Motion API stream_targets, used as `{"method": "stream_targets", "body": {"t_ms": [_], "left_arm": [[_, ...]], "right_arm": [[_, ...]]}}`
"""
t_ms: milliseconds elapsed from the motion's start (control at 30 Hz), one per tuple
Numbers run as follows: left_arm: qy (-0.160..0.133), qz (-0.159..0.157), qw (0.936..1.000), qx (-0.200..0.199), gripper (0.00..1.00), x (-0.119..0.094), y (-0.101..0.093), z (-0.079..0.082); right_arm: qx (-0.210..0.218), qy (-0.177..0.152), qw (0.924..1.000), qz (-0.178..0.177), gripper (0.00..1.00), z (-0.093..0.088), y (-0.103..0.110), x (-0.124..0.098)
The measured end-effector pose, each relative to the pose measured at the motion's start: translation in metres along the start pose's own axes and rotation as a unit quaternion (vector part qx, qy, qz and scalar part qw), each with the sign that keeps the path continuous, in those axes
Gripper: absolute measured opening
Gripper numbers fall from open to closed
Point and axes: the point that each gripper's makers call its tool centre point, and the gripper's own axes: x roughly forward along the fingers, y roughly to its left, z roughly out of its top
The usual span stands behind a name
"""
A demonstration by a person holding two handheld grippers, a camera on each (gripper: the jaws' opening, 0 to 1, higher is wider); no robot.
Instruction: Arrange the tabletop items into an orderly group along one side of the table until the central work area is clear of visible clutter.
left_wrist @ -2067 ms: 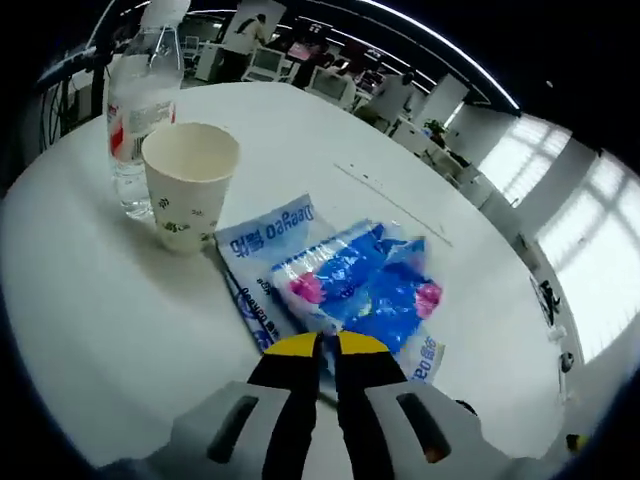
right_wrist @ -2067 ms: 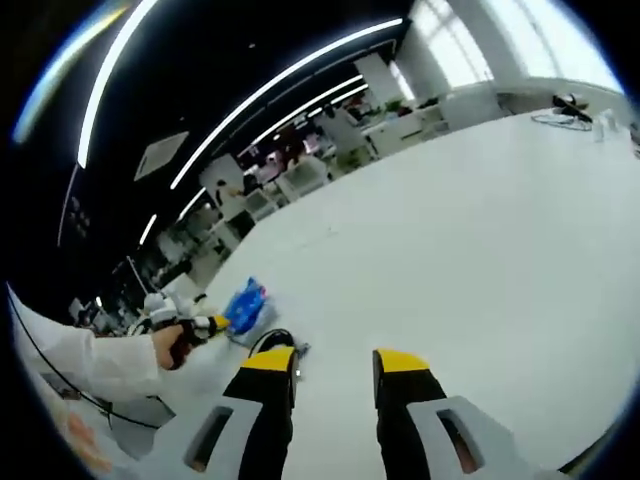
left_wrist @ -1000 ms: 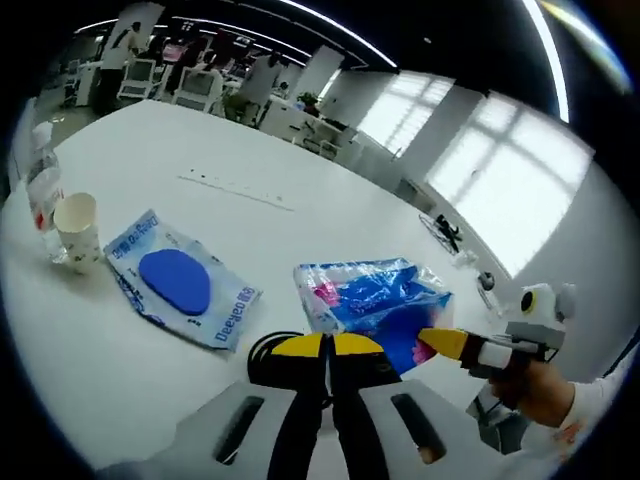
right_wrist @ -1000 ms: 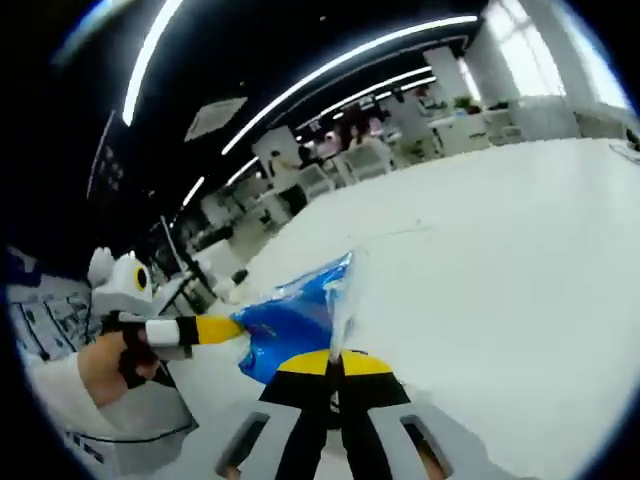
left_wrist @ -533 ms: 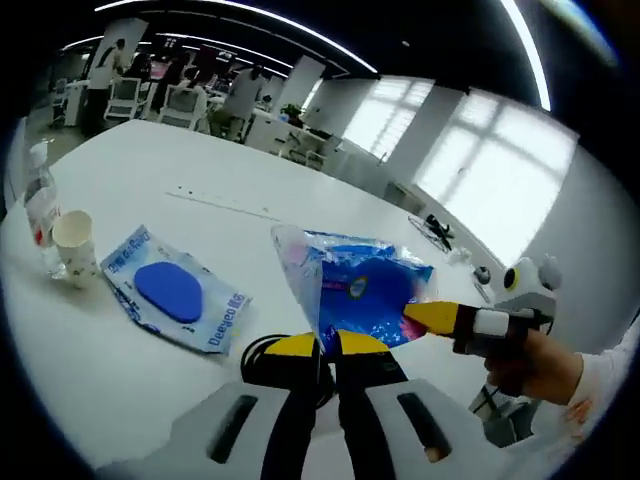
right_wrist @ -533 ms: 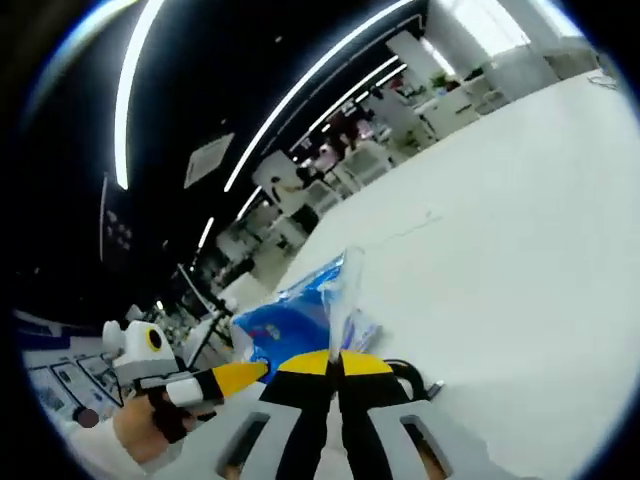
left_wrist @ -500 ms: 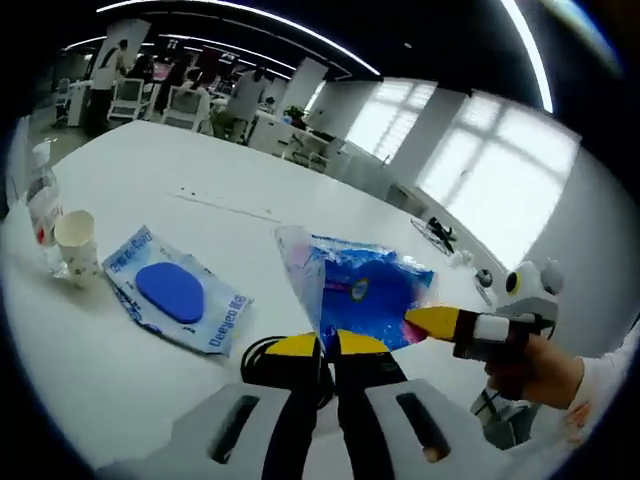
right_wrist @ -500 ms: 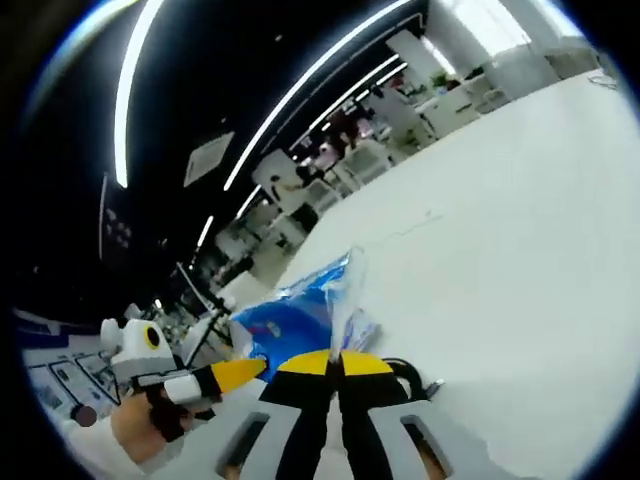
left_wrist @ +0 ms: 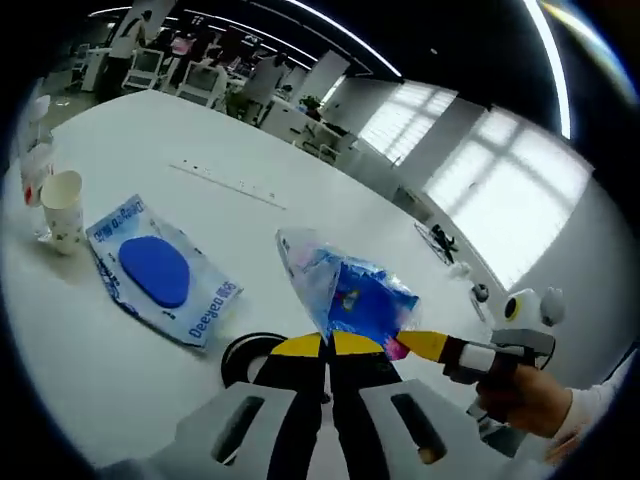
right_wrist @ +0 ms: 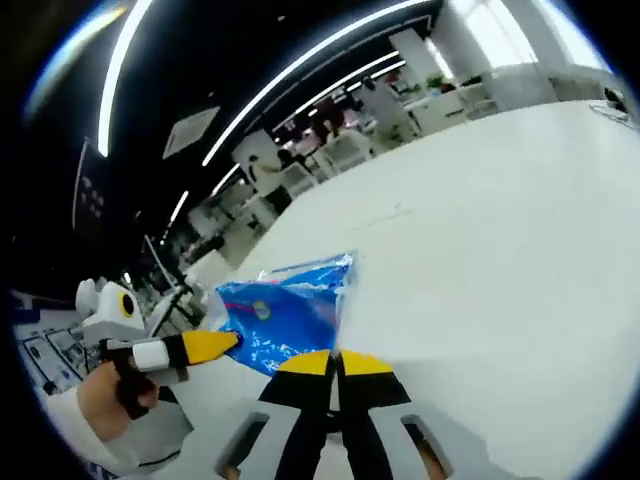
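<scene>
Both grippers are pinching the crinkly clear plastic bag of blue contents with pink patches (left_wrist: 352,296), holding it lifted above the white table (left_wrist: 330,215): the left gripper (left_wrist: 327,345) is clamping its lower edge with jaws fully closed, and the right gripper (right_wrist: 335,363) is doing likewise at the opposite corner. Behind it, lying flat on the table, are a clear packet with blue lettering holding a blue oval pad (left_wrist: 157,272), a white paper cup (left_wrist: 62,208) and a clear plastic water bottle (left_wrist: 34,160) just beside the cup.
</scene>
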Motion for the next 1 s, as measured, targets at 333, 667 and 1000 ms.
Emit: {"method": "stream_targets", "body": {"t_ms": [333, 667, 1000], "left_arm": [[0.042, 0.012, 0.9986, 0.028, 0.0, 0.049, 0.0, 0.003], [0.11, 0.044, 0.9918, 0.049, 0.0, 0.089, 0.023, -0.011], [0.139, 0.067, 0.987, 0.042, 0.01, 0.102, 0.036, -0.032]], "right_arm": [[-0.007, 0.003, 0.9997, -0.025, 0.0, 0.022, -0.035, 0.018], [-0.025, 0.043, 0.9976, -0.048, 0.0, 0.009, -0.068, 0.06], [-0.011, 0.076, 0.9954, -0.057, 0.0, -0.009, -0.083, 0.07]]}}
